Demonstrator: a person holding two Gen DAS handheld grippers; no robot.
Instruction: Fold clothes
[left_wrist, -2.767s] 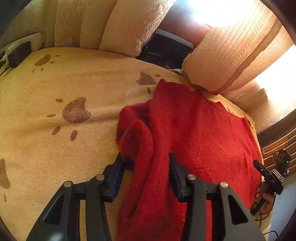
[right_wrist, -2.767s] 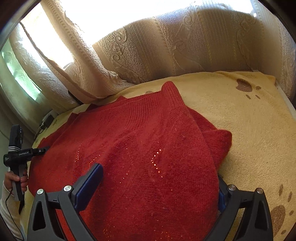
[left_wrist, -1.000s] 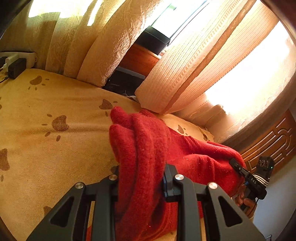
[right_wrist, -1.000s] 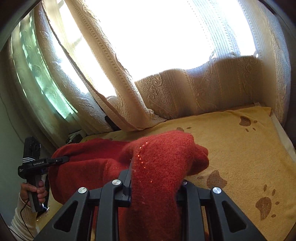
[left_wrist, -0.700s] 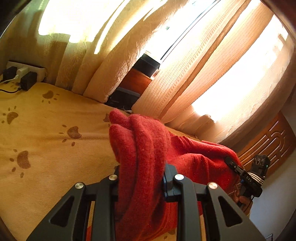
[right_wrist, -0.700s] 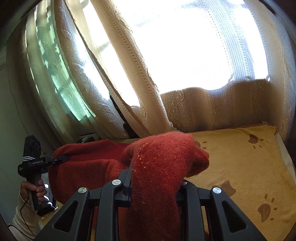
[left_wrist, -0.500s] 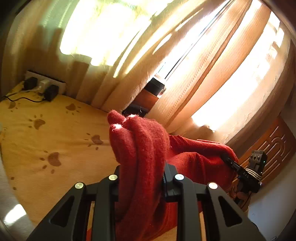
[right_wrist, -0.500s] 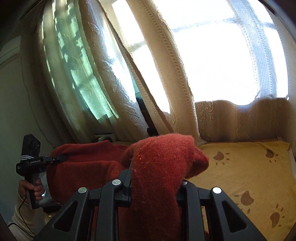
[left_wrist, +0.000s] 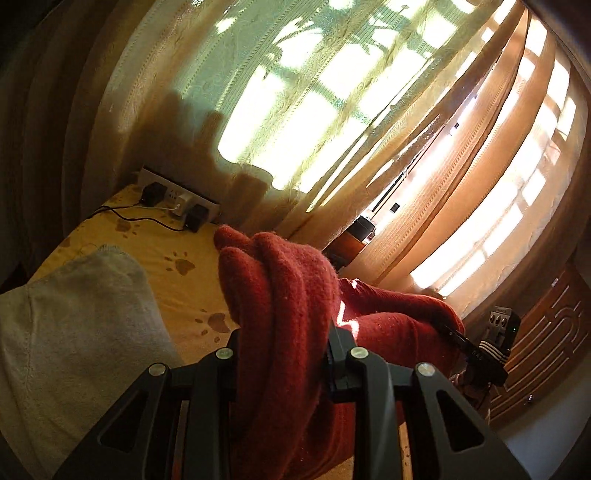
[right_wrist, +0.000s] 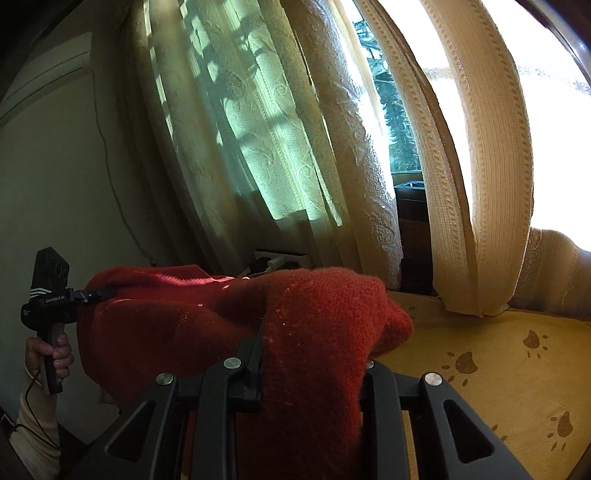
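Observation:
A red knit sweater (left_wrist: 280, 302) hangs in the air between my two grippers, above the yellow paw-print bedspread (left_wrist: 173, 280). My left gripper (left_wrist: 282, 354) is shut on a thick bunch of it, the folds bulging up over the jaws. In the right wrist view the sweater (right_wrist: 317, 325) is bunched the same way, with my right gripper (right_wrist: 314, 365) shut on it. Each view shows the other gripper clamped on the far corner: the right gripper (left_wrist: 461, 338) at the lower right, the left gripper (right_wrist: 92, 294) at the left, held by a hand (right_wrist: 50, 354).
A grey garment (left_wrist: 70, 332) lies on the bed at the left. A power strip (left_wrist: 177, 199) with plugs and cables sits by the far edge. Curtains (right_wrist: 280, 147) hang along the window behind the bed. A carved wooden panel (left_wrist: 546, 339) is at the right.
Both grippers have risen with the sweater and swung, so the bed has dropped low in view and the curtains fill the frames. The grey garment has come into the left view.

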